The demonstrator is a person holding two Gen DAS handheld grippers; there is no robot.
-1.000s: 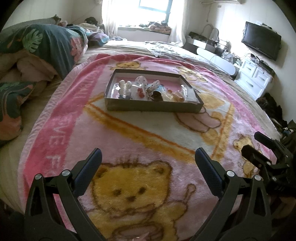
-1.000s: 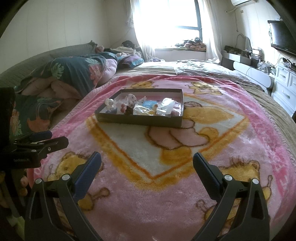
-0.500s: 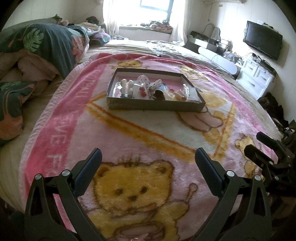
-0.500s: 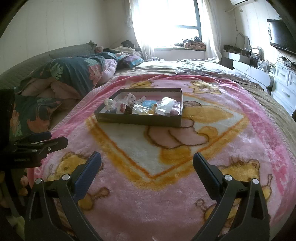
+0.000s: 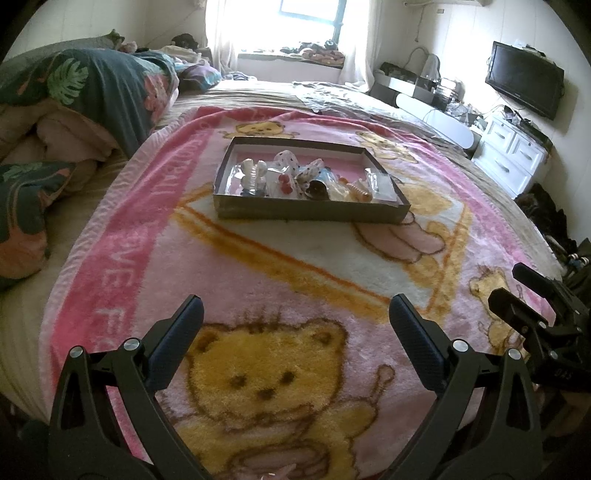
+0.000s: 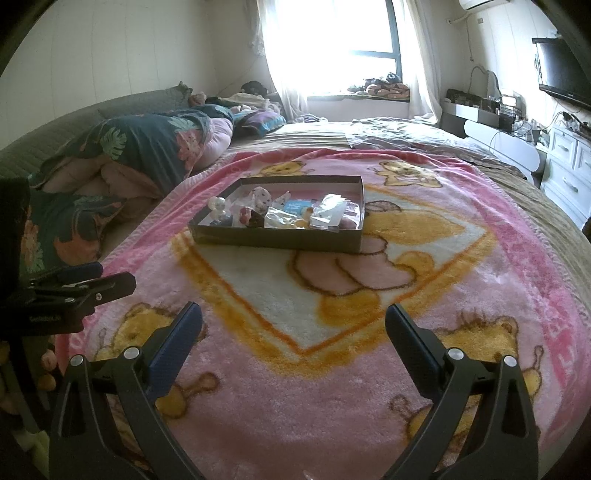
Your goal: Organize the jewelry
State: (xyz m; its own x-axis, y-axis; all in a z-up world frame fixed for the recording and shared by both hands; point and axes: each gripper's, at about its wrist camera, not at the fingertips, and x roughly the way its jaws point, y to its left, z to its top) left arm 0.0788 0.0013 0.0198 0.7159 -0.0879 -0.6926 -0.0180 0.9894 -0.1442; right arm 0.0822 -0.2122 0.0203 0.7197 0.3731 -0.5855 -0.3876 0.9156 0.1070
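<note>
A shallow dark cardboard box lies on a pink bear-patterned blanket spread over a bed. Inside it sit several small jewelry pieces and clear packets: white beads, a red piece, a spotted pouch and a clear packet. My left gripper hovers open over the near blanket, well short of the box, nothing between its fingers. My right gripper is likewise open and empty. Each gripper shows at the edge of the other's view.
Rumpled leaf-print bedding is heaped along the bed's left side. White drawers and a wall television stand to the right. A bright window is at the far end, with clutter on its sill.
Both grippers have edged slightly forward toward the box, which sits a little lower and larger in the views. Both stay open and empty.
</note>
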